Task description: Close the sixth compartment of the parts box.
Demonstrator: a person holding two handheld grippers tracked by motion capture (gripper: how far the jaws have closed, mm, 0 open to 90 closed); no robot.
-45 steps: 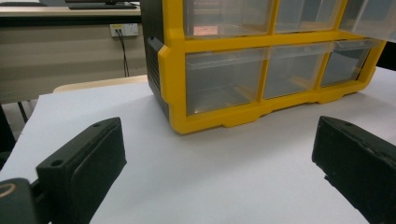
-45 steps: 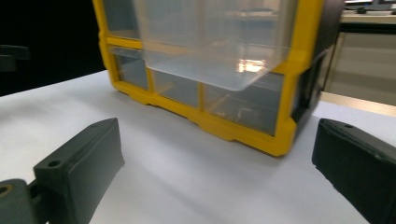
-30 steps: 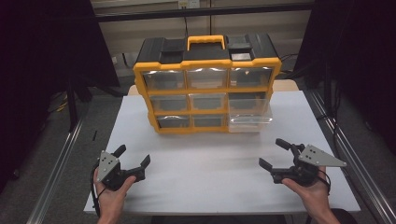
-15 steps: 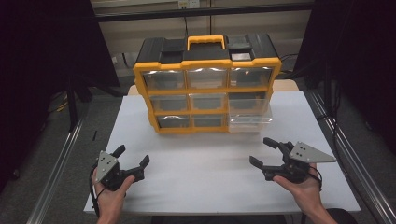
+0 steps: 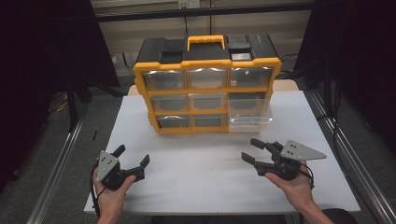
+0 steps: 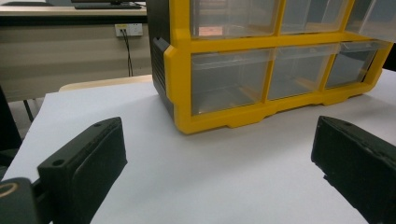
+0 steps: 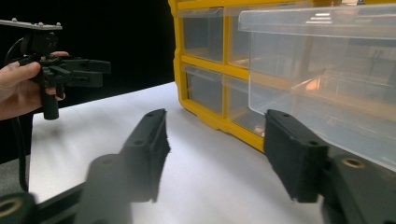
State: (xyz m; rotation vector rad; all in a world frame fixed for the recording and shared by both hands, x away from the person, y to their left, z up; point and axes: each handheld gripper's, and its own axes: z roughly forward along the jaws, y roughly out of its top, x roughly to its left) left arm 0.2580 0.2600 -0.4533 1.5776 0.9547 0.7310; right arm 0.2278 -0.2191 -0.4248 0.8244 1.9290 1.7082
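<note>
Could bump the stuck-out drawer [image 5: 250, 122] crooked, with right claw [image 5: 254, 150] just closing, empty, near it; left claw [image 5: 132, 157] open.

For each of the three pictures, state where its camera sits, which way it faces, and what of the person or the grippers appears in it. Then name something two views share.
High view: above the person's side, facing forward and down on the white table; both hands, left gripper and right gripper.
Left gripper view: low, facing the yellow drawer cabinet between open jaws.
Right gripper view: low, facing the pulled-out clear drawer; left gripper farther off.
Shared: the cabinet.
</note>
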